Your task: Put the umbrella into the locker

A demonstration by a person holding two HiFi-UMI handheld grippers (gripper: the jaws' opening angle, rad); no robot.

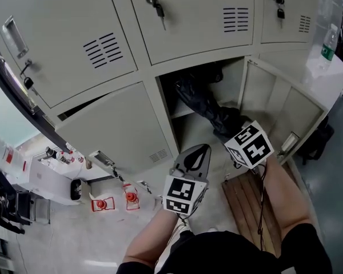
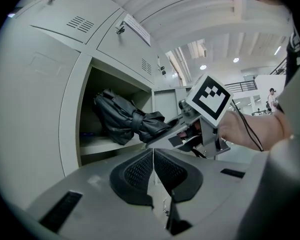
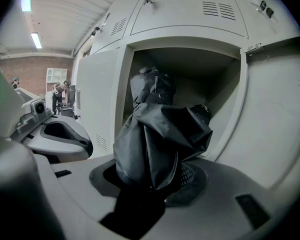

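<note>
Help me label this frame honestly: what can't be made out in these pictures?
Umbrella handle: right gripper view, bunched fabric covers it.
Umbrella's far end: head view, lost in the locker compartment's shadow.
Red items on the floor: head view, too small to identify.

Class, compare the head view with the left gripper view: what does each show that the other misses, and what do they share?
Head view only: a wooden board and red items on the floor. Left gripper view only: ceiling lights, a distant person. Both: the black umbrella reaching into the open locker, its end gripped by the right gripper.
</note>
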